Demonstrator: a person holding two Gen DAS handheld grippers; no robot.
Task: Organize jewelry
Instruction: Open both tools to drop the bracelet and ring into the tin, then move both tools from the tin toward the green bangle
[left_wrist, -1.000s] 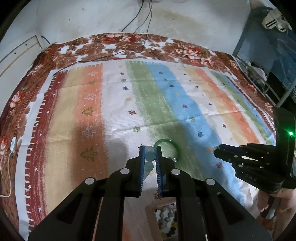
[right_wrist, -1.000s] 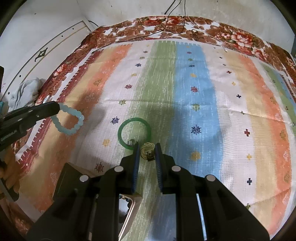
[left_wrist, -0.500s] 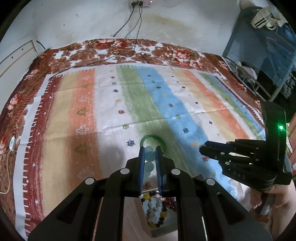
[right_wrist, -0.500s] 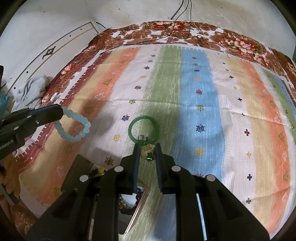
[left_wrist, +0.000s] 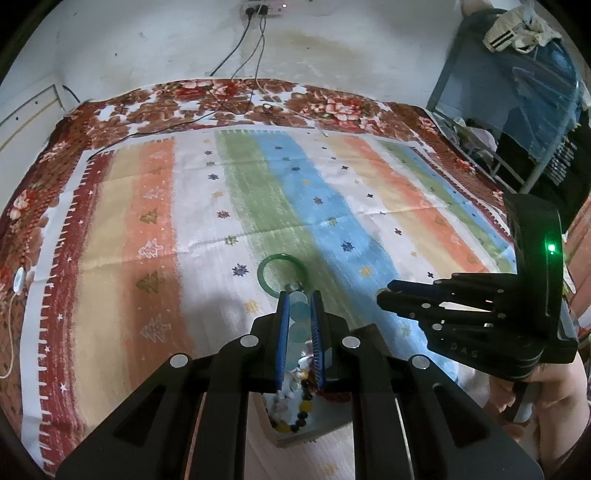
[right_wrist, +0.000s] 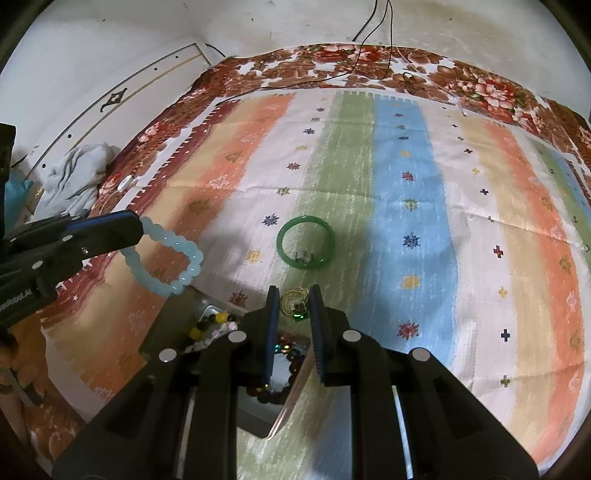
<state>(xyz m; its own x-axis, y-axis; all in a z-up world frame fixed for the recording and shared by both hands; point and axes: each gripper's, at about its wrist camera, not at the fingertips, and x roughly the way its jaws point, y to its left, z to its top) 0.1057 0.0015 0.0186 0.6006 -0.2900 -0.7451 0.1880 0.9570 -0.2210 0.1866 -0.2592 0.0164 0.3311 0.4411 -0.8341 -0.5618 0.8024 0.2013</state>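
Observation:
My left gripper (left_wrist: 300, 295) is shut on a pale blue bead bracelet (right_wrist: 173, 258), which hangs in a loop off its fingertips in the right wrist view. My right gripper (right_wrist: 293, 291) is shut on a small gold chain with a green stone (right_wrist: 294, 303). Both hover over a wooden jewelry box (right_wrist: 284, 417) that holds several bead bracelets (left_wrist: 291, 410). A green bangle (right_wrist: 306, 242) lies flat on the striped cloth just beyond the box, with a small silver ring (right_wrist: 303, 256) inside its near rim. In the left wrist view the right gripper (left_wrist: 384, 293) sits to the right.
The striped cloth (left_wrist: 332, 206) covers a bed with a red floral blanket (left_wrist: 229, 99) beneath. Black cables (left_wrist: 236, 62) run from a wall socket onto the far edge. A grey garment (right_wrist: 74, 177) lies off the left side; a blue rack (left_wrist: 517, 110) stands at the right.
Both grippers have drawn back toward me and risen a little, each still holding its piece. The jewelry box and its beads have come into view beneath them; the green bangle now lies farther ahead.

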